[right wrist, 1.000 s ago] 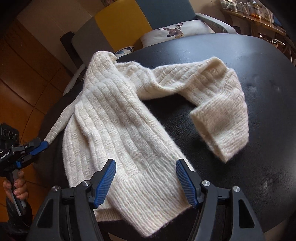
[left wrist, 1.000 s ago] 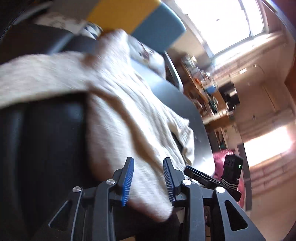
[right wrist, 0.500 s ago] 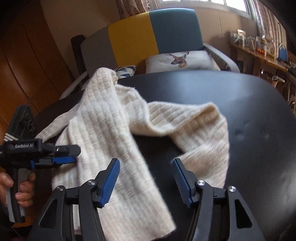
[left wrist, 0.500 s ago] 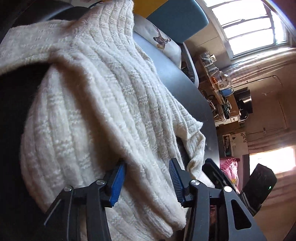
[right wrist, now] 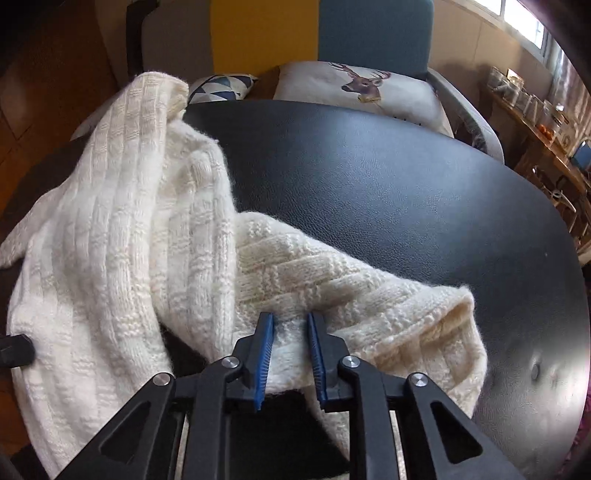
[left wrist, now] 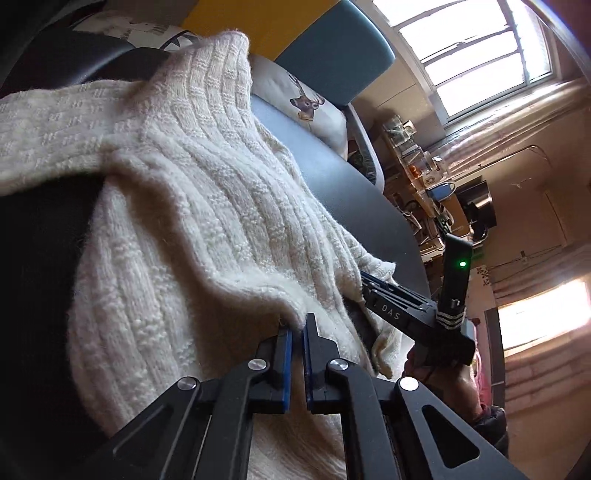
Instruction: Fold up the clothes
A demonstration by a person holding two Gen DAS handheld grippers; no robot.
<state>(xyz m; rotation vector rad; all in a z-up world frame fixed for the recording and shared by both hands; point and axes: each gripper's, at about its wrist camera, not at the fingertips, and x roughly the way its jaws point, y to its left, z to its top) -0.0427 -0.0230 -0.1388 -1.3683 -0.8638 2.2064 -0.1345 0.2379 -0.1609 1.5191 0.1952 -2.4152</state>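
Note:
A cream ribbed knit sweater (left wrist: 184, 221) lies crumpled on a black leather-like table (right wrist: 369, 184). My left gripper (left wrist: 297, 326) is shut, pinching a raised fold of the sweater near its lower edge. In the right wrist view the sweater (right wrist: 110, 240) spreads to the left, and one part of it reaches right, ending in an open cuff (right wrist: 454, 314). My right gripper (right wrist: 291, 332) has its jaws closing, and the blue pads squeeze a bunch of that knit between them. The left wrist view also shows the right gripper (left wrist: 364, 277) at the sweater's far edge, with a hand (left wrist: 436, 369) holding it.
Behind the table stands a chair with a yellow and teal back (right wrist: 373, 29) and a deer-print cushion (right wrist: 362, 88). A cluttered wooden shelf (right wrist: 535, 122) runs along the right under a window. Bare black tabletop (right wrist: 443, 221) lies right of the sweater.
Both grippers went from open to closed on the sweater. The right gripper moved across the table onto the sweater's cuffed part, and the left dropped onto a fold at the lower edge.

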